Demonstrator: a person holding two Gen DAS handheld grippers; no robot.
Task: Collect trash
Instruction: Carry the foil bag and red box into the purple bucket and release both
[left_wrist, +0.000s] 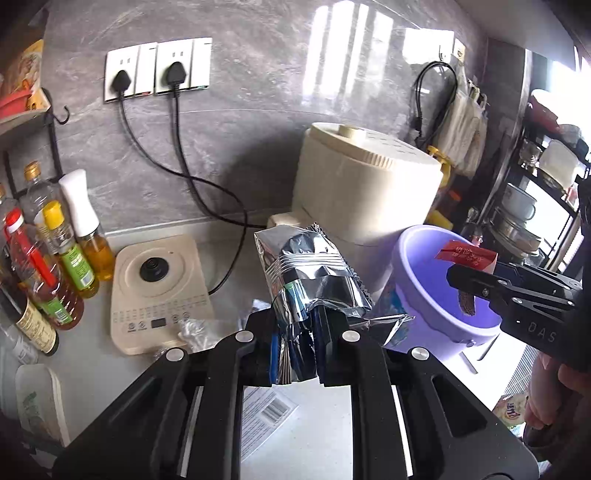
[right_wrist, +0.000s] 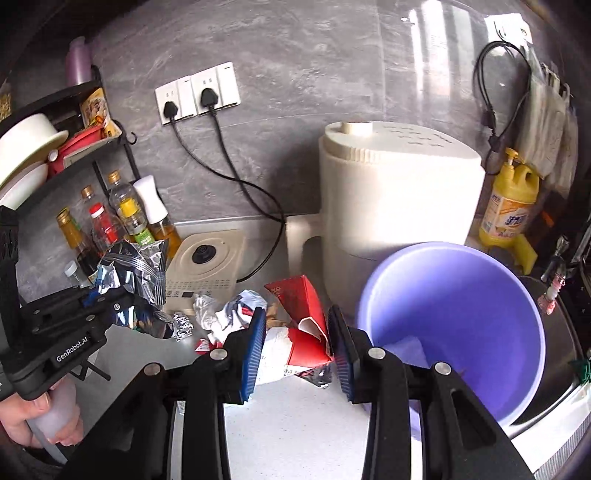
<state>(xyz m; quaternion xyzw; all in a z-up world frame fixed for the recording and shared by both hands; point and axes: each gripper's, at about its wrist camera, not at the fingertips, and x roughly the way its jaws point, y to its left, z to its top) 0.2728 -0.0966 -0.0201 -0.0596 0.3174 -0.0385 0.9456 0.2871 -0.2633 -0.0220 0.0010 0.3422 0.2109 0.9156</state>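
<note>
Foil wrapper (left_wrist: 314, 280) clamped in left tongs (left_wrist: 295, 354); right tongs (right_wrist: 297, 354) grip red carton (right_wrist: 301, 325) beside purple bucket (right_wrist: 532, 317).

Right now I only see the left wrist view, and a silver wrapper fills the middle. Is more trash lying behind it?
Observer: Yes. Beyond the silver wrapper, crumpled paper and foil scraps lie on the counter in front of the induction cooker.
Operator: And that yellow bit beside the cream appliance?
Observer: It is a yellow detergent bottle with a pump top, standing by the wall to the right of the cream appliance.
</note>
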